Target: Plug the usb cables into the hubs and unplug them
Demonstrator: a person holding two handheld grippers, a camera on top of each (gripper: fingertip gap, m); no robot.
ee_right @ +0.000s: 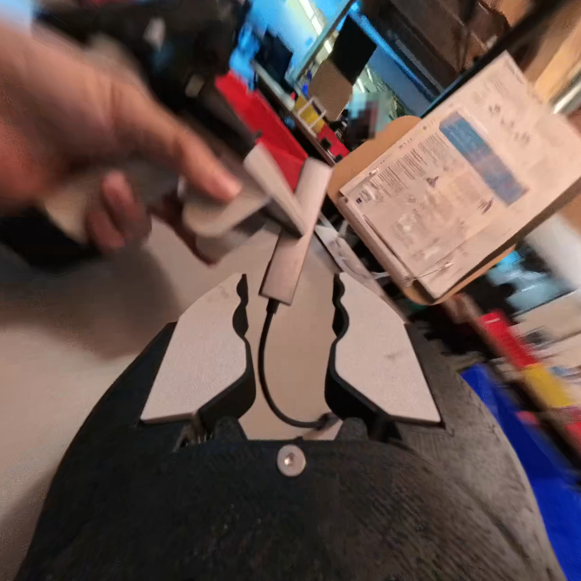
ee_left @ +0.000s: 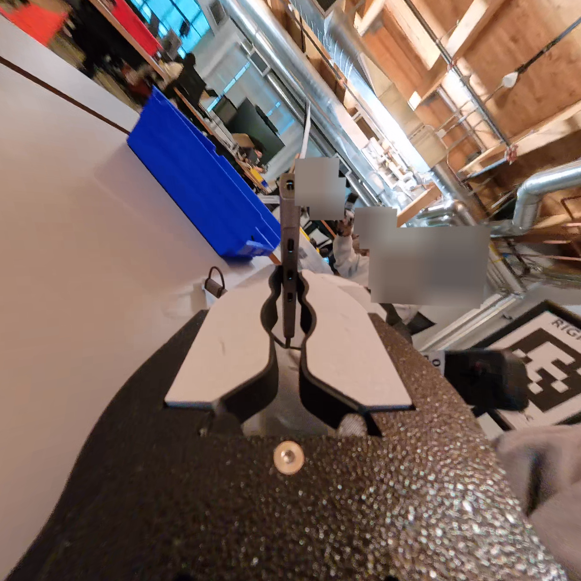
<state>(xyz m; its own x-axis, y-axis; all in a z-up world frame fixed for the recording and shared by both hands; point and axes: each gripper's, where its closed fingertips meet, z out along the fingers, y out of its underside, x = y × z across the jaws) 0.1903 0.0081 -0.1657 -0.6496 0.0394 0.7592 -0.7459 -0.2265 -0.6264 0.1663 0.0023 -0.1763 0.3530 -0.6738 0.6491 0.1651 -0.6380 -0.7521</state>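
My left gripper (ee_left: 289, 278) is shut on a slim grey USB hub (ee_left: 290, 226). The hub stands edge-on between the fingers, with several small ports along its edge. In the right wrist view the same hub (ee_right: 284, 267) is held by the left gripper (ee_right: 292, 220), with a person's hand (ee_right: 94, 125) behind it. The hub's short black cable (ee_right: 267, 361) hangs from its lower end and curves down between my right fingers. My right gripper (ee_right: 290, 281) is open, its fingertips on either side of the hub's lower end without touching it. The right view is motion-blurred.
A blue bin (ee_left: 195, 188) lies on the white table (ee_left: 63, 220) left of the hub, and a small black coiled piece (ee_left: 215, 281) lies near it. The right gripper's marker plate (ee_left: 534, 361) shows at the right. A cardboard board with a paper sheet (ee_right: 440, 204) stands right of the hub.
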